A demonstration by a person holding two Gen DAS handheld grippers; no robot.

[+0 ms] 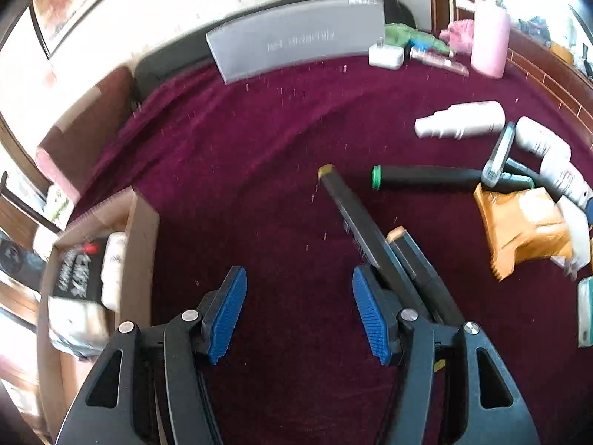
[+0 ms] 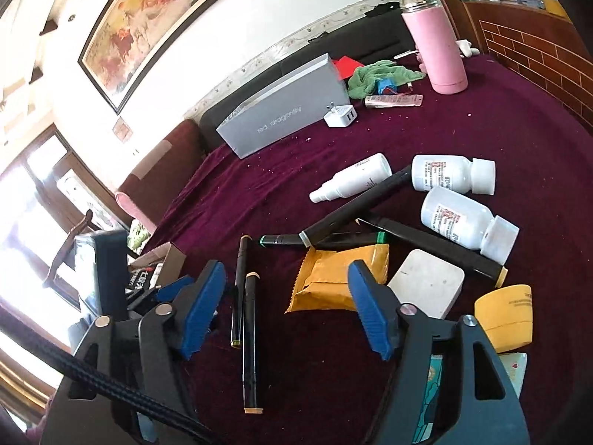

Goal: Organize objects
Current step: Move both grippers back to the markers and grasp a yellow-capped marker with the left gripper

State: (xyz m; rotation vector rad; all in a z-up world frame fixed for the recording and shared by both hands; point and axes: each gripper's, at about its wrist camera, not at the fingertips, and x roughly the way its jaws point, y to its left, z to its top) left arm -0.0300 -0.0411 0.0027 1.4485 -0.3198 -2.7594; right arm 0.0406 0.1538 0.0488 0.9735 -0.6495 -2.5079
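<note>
Beside the left claw [image 1: 298, 311], just off its right finger, lay 2 black markers [image 1: 355, 218] on the maroon cloth [image 1: 259, 148]; the claw stood wide open and held nothing. A cardboard box [image 1: 139, 244] at its left already carried several items, likely the sorting bin. The right claw [image 2: 287, 309] was also spread wide and empty, above an orange pouch [image 2: 333, 278], with white bottles [image 2: 463, 218] scattered ahead, probably awaiting collection.

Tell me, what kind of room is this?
Probably a living room at home: a framed painting on the wall, a dark sofa behind, and a maroon cloth strewn with household bits.
</note>
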